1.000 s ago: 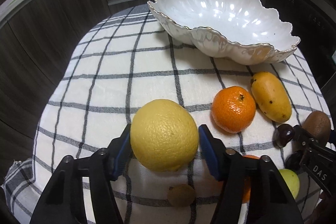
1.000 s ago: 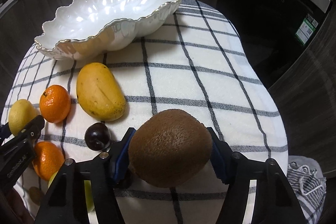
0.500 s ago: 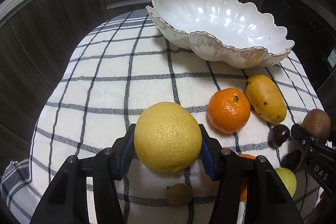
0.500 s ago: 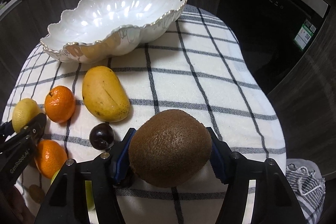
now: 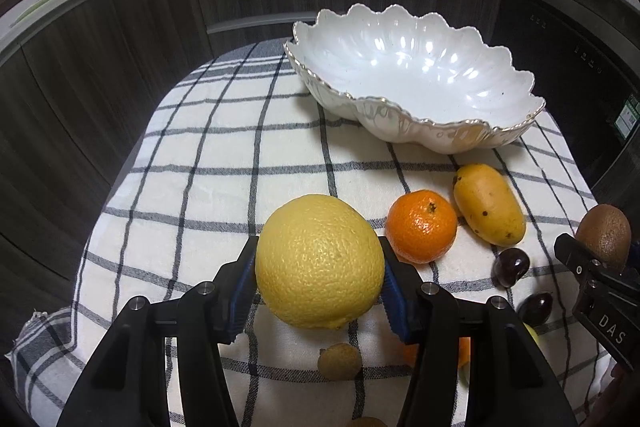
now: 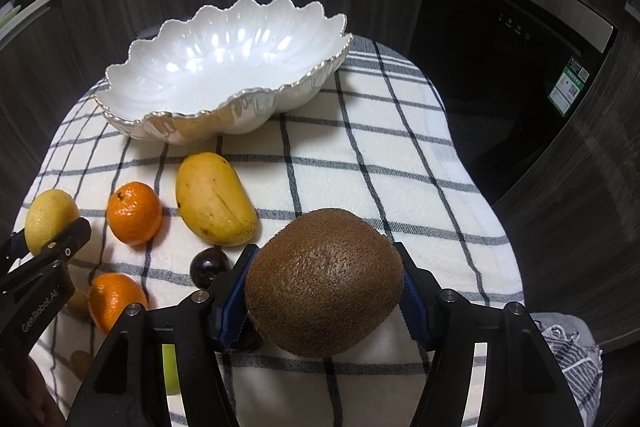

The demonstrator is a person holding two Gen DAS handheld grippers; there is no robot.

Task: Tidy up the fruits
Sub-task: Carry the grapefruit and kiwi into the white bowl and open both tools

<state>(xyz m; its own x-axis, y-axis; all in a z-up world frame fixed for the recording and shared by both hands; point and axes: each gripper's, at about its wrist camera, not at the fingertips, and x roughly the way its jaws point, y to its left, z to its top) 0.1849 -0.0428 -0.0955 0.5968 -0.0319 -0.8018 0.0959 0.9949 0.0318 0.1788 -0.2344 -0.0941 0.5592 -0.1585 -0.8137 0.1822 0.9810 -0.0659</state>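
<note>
We hold one fruit in each gripper, lifted above the checked cloth (image 5: pixel 224 163) that covers the worktop. The left gripper (image 5: pixel 318 273) is clenched on the big yellow citrus (image 5: pixel 319 261), with the blue pads pressing on its two sides at the widest part; we judge this is so that the round fruit cannot roll out. The right gripper (image 6: pixel 325 287) is clenched in the same way on the brown kiwi (image 6: pixel 324 283), which it takes across the middle.

The white scalloped bowl (image 5: pixel 452 139) stands at the far side of the cloth and nothing lies in it, so we think both fruits are meant to go there. It is well apart from both grippers.

The other fruits lie on the cloth between us and the bowl: a mango (image 5: pixel 489 209) just beside a mandarin (image 5: pixel 421 226), two dark round fruits (image 5: pixel 511 267) near them, a second orange fruit (image 6: pixel 114 301) nearer, and a small brownish fruit (image 5: pixel 340 361) below the citrus. A green-yellow fruit is mostly hidden behind the gripper arms.

On the side of the right gripper we read "DAS" in the left view. On the left gripper we read "GenRoboLAI", not quite sure of the last letters. The green sticker (image 6: pixel 568 89) on the dark appliance at the right is too small to read.
</note>
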